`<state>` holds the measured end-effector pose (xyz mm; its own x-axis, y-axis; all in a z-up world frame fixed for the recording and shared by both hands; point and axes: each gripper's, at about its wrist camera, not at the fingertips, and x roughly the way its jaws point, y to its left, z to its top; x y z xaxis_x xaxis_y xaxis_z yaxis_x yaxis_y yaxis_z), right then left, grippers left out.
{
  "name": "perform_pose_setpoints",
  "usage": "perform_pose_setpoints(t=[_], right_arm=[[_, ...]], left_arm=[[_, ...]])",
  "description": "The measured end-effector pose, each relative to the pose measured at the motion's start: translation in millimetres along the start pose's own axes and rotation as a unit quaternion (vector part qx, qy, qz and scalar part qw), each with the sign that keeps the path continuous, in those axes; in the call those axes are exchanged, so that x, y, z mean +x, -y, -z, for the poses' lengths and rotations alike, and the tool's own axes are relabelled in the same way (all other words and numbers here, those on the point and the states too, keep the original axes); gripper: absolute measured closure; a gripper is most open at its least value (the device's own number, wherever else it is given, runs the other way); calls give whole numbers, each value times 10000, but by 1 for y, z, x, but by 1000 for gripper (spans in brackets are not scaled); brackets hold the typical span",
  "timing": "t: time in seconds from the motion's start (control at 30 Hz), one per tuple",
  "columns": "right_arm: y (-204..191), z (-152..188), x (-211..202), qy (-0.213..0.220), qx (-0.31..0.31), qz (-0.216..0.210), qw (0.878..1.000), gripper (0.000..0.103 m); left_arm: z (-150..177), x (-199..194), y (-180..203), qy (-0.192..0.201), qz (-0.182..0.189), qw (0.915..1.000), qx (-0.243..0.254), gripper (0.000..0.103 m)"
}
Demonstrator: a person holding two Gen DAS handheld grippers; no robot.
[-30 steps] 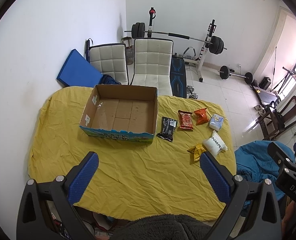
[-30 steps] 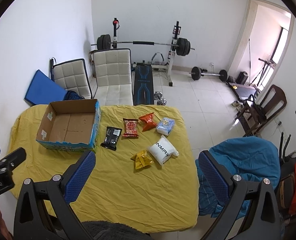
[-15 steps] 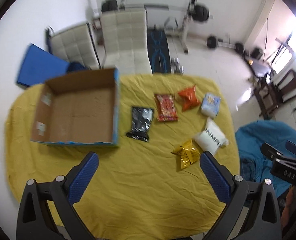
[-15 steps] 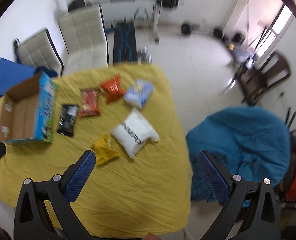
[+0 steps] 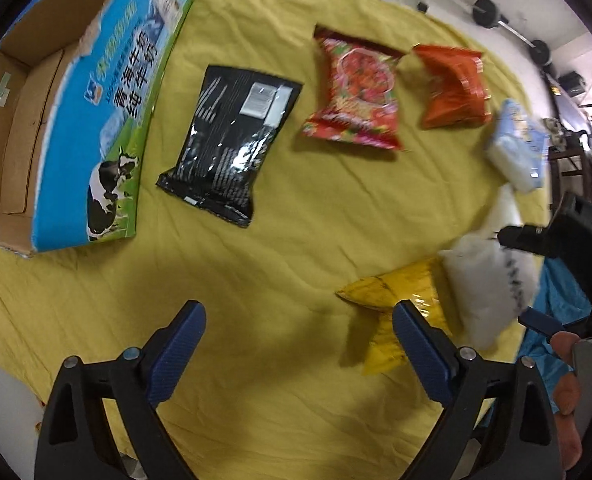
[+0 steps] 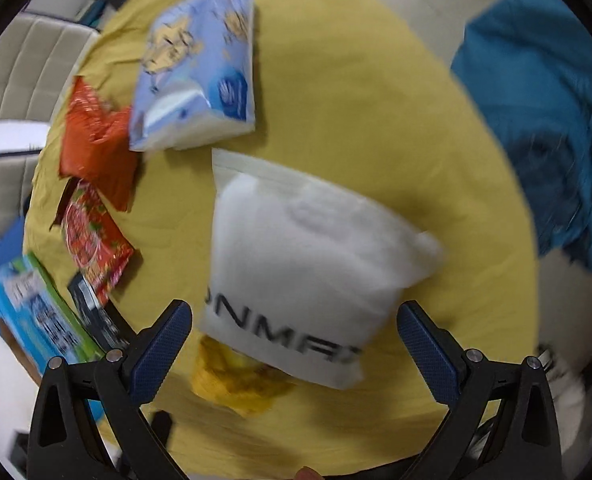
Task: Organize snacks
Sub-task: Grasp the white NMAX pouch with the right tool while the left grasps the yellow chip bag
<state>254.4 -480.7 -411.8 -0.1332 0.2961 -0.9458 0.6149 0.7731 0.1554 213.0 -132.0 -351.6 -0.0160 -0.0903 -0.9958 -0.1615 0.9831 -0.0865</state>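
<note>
Several snack packs lie on the yellow-covered table. An open cardboard box with a blue cow-print side stands at the left. Beside it lie a black pack, a red pack, an orange pack, a light blue pack, a yellow pack and a white pouch. My left gripper hangs open above the cloth, its right finger over the yellow pack. My right gripper is open just over the white pouch, which sits between its fingers. The light blue pack lies beyond.
A blue beanbag sits off the table's right edge. White padded chairs stand behind the table. Weights lie on the tiled floor beyond. The right gripper's body shows at the right of the left wrist view.
Both grippers have dropped from high above toward the table. The left came down near the yellow pack, and the right closed in over the white pouch.
</note>
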Motion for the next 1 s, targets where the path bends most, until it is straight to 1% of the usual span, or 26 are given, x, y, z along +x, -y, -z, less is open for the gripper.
perform_pose_setpoints(t=[0.03,0.13,0.17,0.23,0.3,0.4,0.47,0.53,0.57,0.6,0.63,0.7,0.77,0.8,0.83,0.9,0.93,1.0], right_arm=[[-1,-2,8,-65,104,-27,9999,0],[-1,-1,16,-74,265,127,9995,0],[0,-2,19,-93,235,175,9995,0],[-2,-1,26,-212,-155,453,9986,13],[-3,3,25,-240,-680,503,9961,14],[1,13,19,-260,-1478,931,9843,16],[5,20,15,-237,-1904,1147,9747,17],[10,32,13,-143,-2343,1418,9617,17],[11,38,12,-87,-2581,1576,9532,17],[13,42,9,-43,-2718,1659,9479,17],[14,47,10,22,-2812,1688,9447,16],[20,54,8,113,-2869,1563,9451,16],[26,56,6,152,-2919,1483,9447,15],[28,59,5,162,-2963,1488,9433,14],[31,61,3,174,-2976,1487,9429,11],[32,61,1,192,-2950,1410,9448,4],[33,59,-2,201,-2923,1352,9465,2],[32,59,-5,200,-2812,1322,9503,2]], left_arm=[[-2,4,-1,-25,-59,10000,-11,7],[-2,12,-5,-60,-174,9998,-92,7],[-2,12,-7,-66,-172,9997,-127,7],[-1,14,-10,-97,-116,9997,-199,7],[-1,12,-10,-135,-56,9997,-219,7],[-1,16,-7,-267,88,9995,-176,7],[-2,22,-3,-419,288,9986,-153,7],[-5,32,3,-538,446,9974,-174,7],[-4,39,7,-654,548,9962,-164,7],[-4,47,11,-811,613,9947,-176,7],[-4,52,14,-894,701,9933,-209,7],[-4,67,20,-1166,1013,9874,-335,7],[-4,77,23,-1314,1213,9829,-435,7],[-5,81,25,-1382,1289,9808,-477,7],[-5,82,27,-1437,1368,9788,-517,7],[-4,85,30,-1487,1461,9762,-591,7],[-4,84,31,-1476,1484,9759,-614,7],[-3,85,32,-1453,1489,9760,-640,7]])
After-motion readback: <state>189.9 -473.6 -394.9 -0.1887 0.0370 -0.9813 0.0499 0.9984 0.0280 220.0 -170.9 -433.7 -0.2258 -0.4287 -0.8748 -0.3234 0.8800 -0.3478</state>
